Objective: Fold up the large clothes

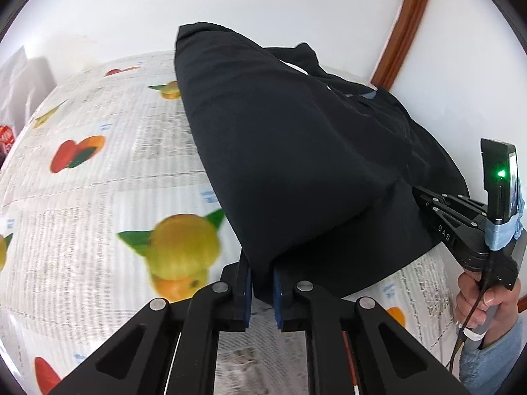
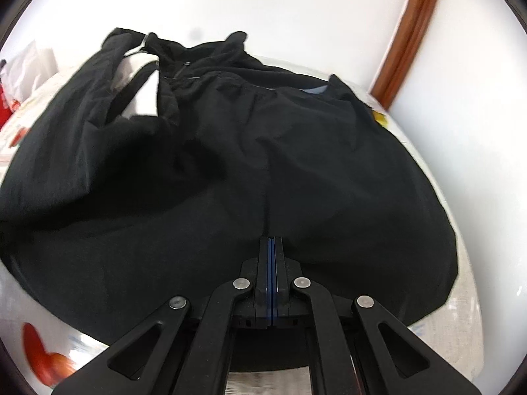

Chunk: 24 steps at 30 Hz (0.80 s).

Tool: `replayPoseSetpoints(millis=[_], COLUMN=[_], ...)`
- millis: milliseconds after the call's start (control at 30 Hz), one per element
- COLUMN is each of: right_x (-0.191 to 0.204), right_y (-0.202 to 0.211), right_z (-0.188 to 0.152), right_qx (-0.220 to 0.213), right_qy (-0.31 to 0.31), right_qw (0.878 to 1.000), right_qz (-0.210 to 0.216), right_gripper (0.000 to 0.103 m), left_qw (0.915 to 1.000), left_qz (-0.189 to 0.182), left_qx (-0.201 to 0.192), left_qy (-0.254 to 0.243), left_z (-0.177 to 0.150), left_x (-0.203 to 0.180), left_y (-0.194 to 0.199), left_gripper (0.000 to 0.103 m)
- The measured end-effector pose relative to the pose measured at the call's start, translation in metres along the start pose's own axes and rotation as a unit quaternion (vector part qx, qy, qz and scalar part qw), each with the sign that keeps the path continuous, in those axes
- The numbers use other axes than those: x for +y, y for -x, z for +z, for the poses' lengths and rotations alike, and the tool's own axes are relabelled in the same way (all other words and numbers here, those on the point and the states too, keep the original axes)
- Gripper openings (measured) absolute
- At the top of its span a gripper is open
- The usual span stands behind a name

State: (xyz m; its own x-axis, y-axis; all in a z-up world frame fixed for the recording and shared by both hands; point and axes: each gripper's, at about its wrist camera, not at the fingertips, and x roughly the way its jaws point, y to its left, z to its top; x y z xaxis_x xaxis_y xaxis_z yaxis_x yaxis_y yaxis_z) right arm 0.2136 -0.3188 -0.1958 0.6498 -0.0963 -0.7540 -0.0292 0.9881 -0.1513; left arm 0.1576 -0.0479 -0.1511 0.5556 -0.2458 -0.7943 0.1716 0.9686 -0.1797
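black garment (image 1: 296,151): we count 1
grippers: 2, left gripper (image 1: 262,283), right gripper (image 2: 270,263)
fruit-print sheet (image 1: 98,197): 1
hand (image 1: 484,299): 1, lower right
wooden trim (image 1: 405,29): 1

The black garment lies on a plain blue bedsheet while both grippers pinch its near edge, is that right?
Not quite. The sheet is not plain blue: the left wrist view shows it white with grey print and a pattern of fruit. The rest holds: the left gripper and the right gripper both pinch the near edge of the black garment.
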Motion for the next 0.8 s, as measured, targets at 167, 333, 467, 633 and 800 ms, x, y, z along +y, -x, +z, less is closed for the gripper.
replayPoseSetpoints(millis=[167,333,467,633,800], right_x=[0.021,0.06,0.085,0.098,0.087], right_y=[0.005,0.012,0.014,0.016,0.046], right_z=[0.005,0.011,0.015,0.023,0.038], right_qx=[-0.001,-0.01,-0.014,-0.002,-0.037], right_qy=[0.007,0.029,0.034,0.037,0.031], right_qw=[0.998,0.996,0.993,0.991,0.985], right_qz=[0.056,0.084,0.108,0.128,0.168], right_gripper=[0.002,0.002,0.002,0.002,0.013], left_qw=[0.9997,0.9984,0.9967,0.9961,0.9969], left_qz=[0.007,0.03,0.042,0.041,0.029], left_qx=[-0.01,-0.018,-0.019,-0.015,-0.014], left_qy=[0.022,0.044,0.067,0.077,0.072], left_z=[-0.004,-0.012,-0.018,-0.024,-0.027], left_x=[0.032,0.066,0.093,0.108,0.108], left_y=[0.015,0.032,0.041,0.047,0.047], left_gripper=[0.009,0.009,0.009,0.011,0.015])
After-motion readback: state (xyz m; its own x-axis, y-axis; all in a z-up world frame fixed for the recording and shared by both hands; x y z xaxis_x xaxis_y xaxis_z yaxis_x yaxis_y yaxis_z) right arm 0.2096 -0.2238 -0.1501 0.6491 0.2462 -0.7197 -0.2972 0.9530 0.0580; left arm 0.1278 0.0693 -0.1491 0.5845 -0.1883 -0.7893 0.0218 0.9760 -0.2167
